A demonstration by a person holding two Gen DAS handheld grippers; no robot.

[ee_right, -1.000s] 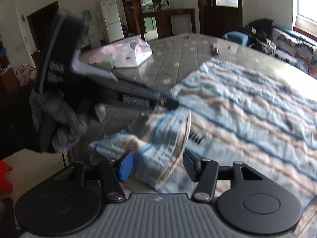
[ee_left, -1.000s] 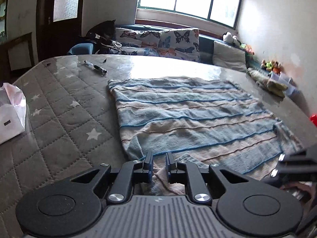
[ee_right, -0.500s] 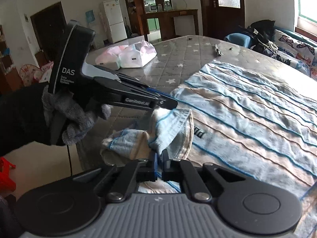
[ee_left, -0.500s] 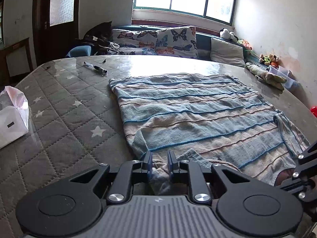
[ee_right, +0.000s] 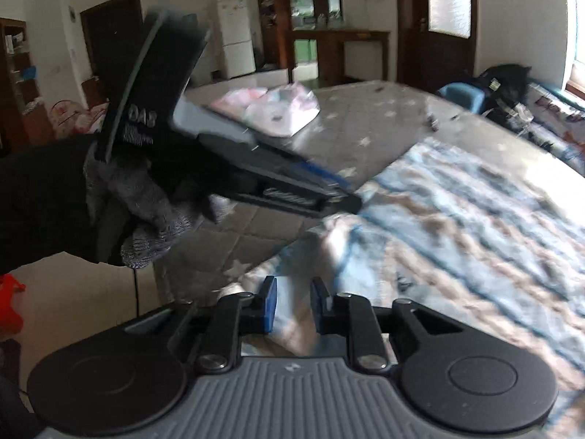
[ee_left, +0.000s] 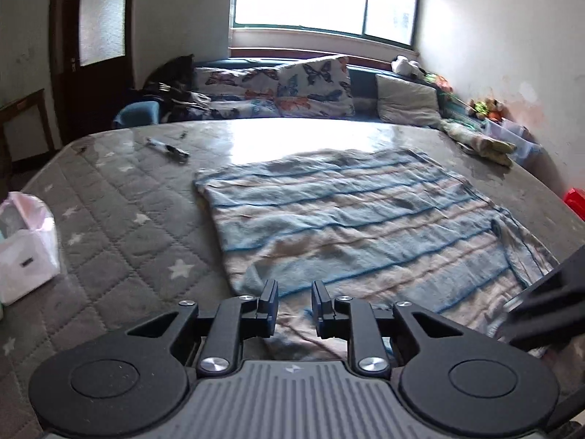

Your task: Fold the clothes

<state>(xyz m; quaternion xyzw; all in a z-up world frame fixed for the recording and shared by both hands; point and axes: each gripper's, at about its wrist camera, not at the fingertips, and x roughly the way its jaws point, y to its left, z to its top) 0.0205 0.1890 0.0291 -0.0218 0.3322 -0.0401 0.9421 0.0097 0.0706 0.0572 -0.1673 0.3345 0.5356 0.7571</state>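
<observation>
So, blue-and-beige striped knit garment (ee_left: 351,226) lies flat on grey quilted star-print mattress (ee_left: 120,241), long axis running from near left to far right, stripes crossing it left-right; fabric soft, ribbed, rumpled at near hem. Left claw (ee_left: 294,301) spread, nothing pinched, w/ fingers just over the near hem. Right claw (ee_right: 293,301) also spread, hovering over the garment's near edge (ee_right: 457,241); view blurred. Gloved left hand (ee_right: 146,201) grips the black handle. White plastic bag (ee_left: 25,248) sits at mattress's left edge.
</observation>
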